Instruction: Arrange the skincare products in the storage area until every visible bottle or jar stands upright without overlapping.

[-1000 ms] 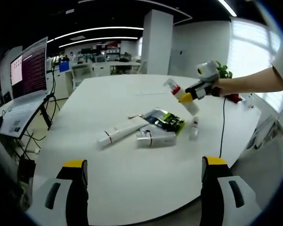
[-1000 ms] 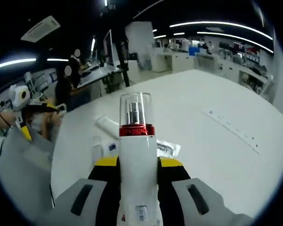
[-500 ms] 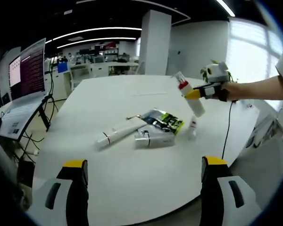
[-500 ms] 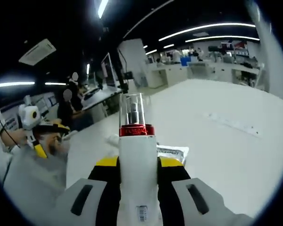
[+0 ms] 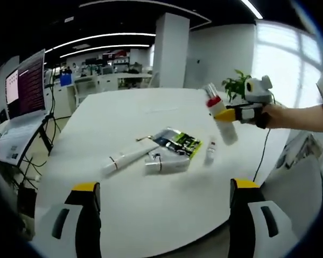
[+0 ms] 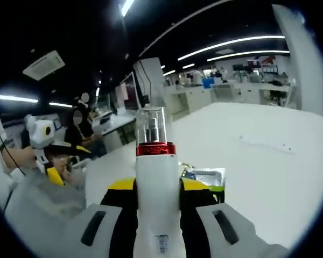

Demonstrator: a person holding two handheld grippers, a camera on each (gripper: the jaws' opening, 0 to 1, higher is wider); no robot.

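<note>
Carrying the pump bottle (image 6: 156,188) clamped between its jaws at frame centre, the right gripper (image 6: 157,196) should bring it down upright onto bare table (image 5: 151,215), away from the tubes (image 5: 151,159), while the left gripper (image 5: 164,191) gapes wide, empty.

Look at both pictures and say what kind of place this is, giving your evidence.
Probably an open-plan office or lab: a large white table with skincare products, a monitor on a stand beside it, and rows of desks under long ceiling strip lights.
</note>
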